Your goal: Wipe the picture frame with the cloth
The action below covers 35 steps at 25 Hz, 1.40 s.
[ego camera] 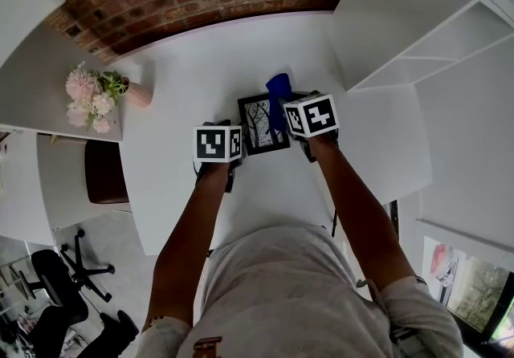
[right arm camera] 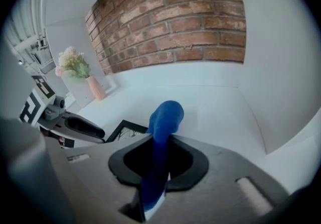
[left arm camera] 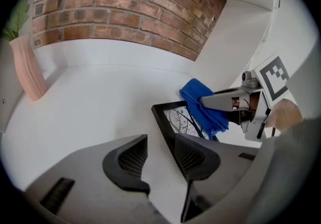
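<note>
Your right gripper (right arm camera: 159,160) is clamped on the cloth (right arm camera: 165,116), over the far right corner of the frame (ego camera: 259,128). Your left gripper (left arm camera: 159,160) has its jaws apart; the frame lies just beside its right jaw.

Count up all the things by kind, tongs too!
Picture frame: 1
Blue cloth: 1
Vase of flowers: 1
Tongs: 2 (left tongs, right tongs)
Total: 5
</note>
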Available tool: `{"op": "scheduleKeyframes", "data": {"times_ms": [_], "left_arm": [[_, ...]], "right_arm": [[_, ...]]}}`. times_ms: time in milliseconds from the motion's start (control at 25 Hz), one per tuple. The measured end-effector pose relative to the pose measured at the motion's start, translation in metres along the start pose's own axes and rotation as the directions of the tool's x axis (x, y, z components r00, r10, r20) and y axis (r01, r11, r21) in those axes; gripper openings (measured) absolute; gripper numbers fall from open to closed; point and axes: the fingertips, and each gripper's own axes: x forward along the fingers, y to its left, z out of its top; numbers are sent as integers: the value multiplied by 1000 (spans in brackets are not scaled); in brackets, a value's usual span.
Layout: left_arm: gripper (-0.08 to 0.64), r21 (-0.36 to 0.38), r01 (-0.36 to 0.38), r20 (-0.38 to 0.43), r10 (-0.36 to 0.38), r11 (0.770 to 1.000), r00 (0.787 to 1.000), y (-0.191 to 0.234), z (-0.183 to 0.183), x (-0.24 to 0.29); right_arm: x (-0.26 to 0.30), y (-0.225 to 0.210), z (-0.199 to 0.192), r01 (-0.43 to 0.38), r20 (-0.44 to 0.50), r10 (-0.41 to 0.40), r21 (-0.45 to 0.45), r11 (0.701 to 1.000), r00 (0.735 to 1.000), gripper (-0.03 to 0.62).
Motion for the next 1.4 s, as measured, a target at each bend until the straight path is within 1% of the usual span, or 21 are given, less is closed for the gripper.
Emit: {"op": "scheduleKeyframes", "data": {"times_ms": [160, 280, 400, 600, 680, 840, 920, 1000, 1240, 1400], "left_arm": [[164, -3, -3, 4, 3, 1000, 1000, -1, -1, 0], [164, -12, 6, 7, -6, 1000, 1000, -1, -1, -1], [164, -17, 13, 11, -13, 1000, 1000, -1, -1, 0], [164, -16, 24, 12, -24, 1000, 1000, -1, -2, -1], [164, -15, 28, 11, -27, 1000, 1000, -1, -2, -1], [164, -14, 31, 15, -31, 999, 999, -2, -1, 0], [164, -14, 33, 17, -32, 999, 999, -2, -2, -1], [164, -17, 34, 18, -33, 999, 999, -1, -2, -1], [164, -17, 37, 20, -37, 999, 999, -2, -1, -1], [164, -21, 40, 20, -39, 999, 999, -2, -1, -1]], "right_arm": [[-11, -11, -3, 30, 11, -31, 10, 999, 999, 51], [-25, -3, 3, 20, 44, -20, 3, 1000, 999, 51], [-38, 18, 12, -26, 84, 27, -9, 1000, 996, 51], [-42, 64, 18, -147, 116, 144, 18, 989, 983, 51], [-37, 78, 16, -176, 105, 173, 26, 984, 979, 51], [-22, 97, 4, -207, 65, 203, 52, 977, 977, 51], [-12, 101, -3, -209, 46, 206, 77, 975, 978, 51], [-4, 101, -10, -193, 24, 192, 84, 978, 981, 51], [5, 86, -19, -137, -19, 139, 50, 989, 990, 51], [1, 71, -22, -111, -25, 112, 49, 993, 993, 51]]}}
